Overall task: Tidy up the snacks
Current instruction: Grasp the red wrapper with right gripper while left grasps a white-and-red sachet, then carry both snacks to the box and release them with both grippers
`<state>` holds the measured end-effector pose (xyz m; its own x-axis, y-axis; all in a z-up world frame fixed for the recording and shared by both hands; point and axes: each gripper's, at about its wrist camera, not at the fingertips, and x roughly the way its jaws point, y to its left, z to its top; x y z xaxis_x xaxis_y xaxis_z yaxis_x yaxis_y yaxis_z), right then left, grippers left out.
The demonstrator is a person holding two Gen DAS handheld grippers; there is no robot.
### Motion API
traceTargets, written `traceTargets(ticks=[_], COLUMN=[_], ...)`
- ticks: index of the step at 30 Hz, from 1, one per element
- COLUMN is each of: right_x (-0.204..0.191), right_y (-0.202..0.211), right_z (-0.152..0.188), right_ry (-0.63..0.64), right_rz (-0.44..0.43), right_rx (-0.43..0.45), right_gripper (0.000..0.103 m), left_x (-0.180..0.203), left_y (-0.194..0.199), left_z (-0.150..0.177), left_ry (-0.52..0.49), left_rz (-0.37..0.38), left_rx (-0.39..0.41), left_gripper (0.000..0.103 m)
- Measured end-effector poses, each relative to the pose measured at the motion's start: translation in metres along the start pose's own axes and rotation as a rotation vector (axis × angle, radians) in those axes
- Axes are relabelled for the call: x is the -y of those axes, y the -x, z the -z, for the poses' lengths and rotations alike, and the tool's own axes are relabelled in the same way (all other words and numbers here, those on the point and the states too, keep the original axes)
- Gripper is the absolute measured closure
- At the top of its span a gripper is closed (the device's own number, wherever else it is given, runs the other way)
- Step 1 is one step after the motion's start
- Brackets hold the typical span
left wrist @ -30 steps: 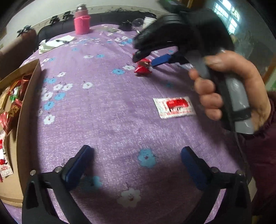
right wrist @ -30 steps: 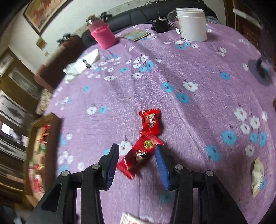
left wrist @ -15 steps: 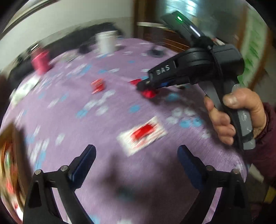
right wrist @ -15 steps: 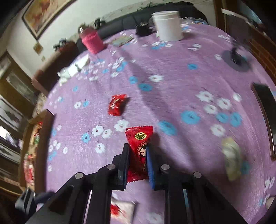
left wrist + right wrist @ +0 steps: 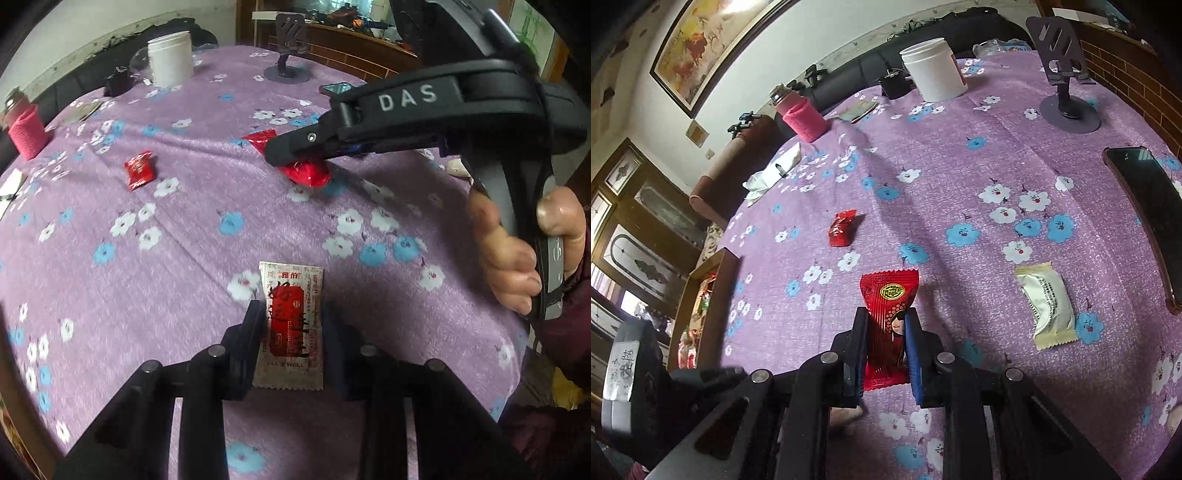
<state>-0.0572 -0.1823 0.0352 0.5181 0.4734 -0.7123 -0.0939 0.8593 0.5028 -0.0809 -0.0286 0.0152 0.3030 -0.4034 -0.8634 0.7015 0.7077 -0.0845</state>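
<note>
While both grippers are clamping snacks, the left gripper (image 5: 291, 325) is pinching the white packet (image 5: 290, 325) and the right gripper (image 5: 884, 343) the red packet (image 5: 888, 317) (presumably bound for the box (image 5: 713, 291) at nine o'clock).

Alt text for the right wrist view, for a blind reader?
The right gripper is shut on a red snack packet above a purple floral tablecloth. A small red candy and a cream packet lie loose.
</note>
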Motion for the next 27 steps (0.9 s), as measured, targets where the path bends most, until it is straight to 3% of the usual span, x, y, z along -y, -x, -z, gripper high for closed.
traceTargets(ticks=[1, 3, 4, 6, 7, 10, 19, 24, 27], right_x=[0.000, 0.001, 0.001, 0.001, 0.000, 0.000, -0.019, -0.054, -0.090], right_y=[0.000, 0.000, 0.000, 0.001, 0.002, 0.006, 0.016, 0.010, 0.001], right_z=[0.001, 0.003, 0.005, 0.007, 0.008, 0.010, 0.015, 0.020, 0.025], right_ry=[-0.002, -0.006, -0.008, -0.012, -0.012, -0.012, 0.023, 0.082, 0.146], right_rz=[0.000, -0.003, -0.002, 0.001, 0.003, 0.014, 0.023, -0.010, -0.043], right_rx=[0.000, -0.004, -0.004, -0.005, -0.006, -0.004, 0.007, -0.010, -0.032], right_gripper=[0.083, 0.083, 0.083, 0.083, 0.083, 0.083, 0.083, 0.083, 0.083], left_x=[0.001, 0.006, 0.009, 0.022, 0.027, 0.031, -0.006, -0.043, -0.071], left_y=[0.001, -0.001, -0.003, -0.006, -0.008, -0.004, 0.039, 0.091, 0.124], left_z=[0.002, 0.002, 0.002, 0.005, 0.005, 0.003, 0.034, 0.067, 0.093], left_ry=[0.012, 0.023, 0.018, -0.006, -0.022, 0.015, 0.254, 0.427, 0.525], left_rz=[-0.012, -0.019, -0.025, -0.077, -0.110, -0.102, -0.035, -0.077, -0.145], left_rx=[0.006, 0.016, 0.024, 0.035, 0.038, 0.057, 0.174, 0.272, 0.321], left_gripper=[0.070, 0.053, 0.039, 0.036, 0.038, 0.075, 0.075, 0.075, 0.075])
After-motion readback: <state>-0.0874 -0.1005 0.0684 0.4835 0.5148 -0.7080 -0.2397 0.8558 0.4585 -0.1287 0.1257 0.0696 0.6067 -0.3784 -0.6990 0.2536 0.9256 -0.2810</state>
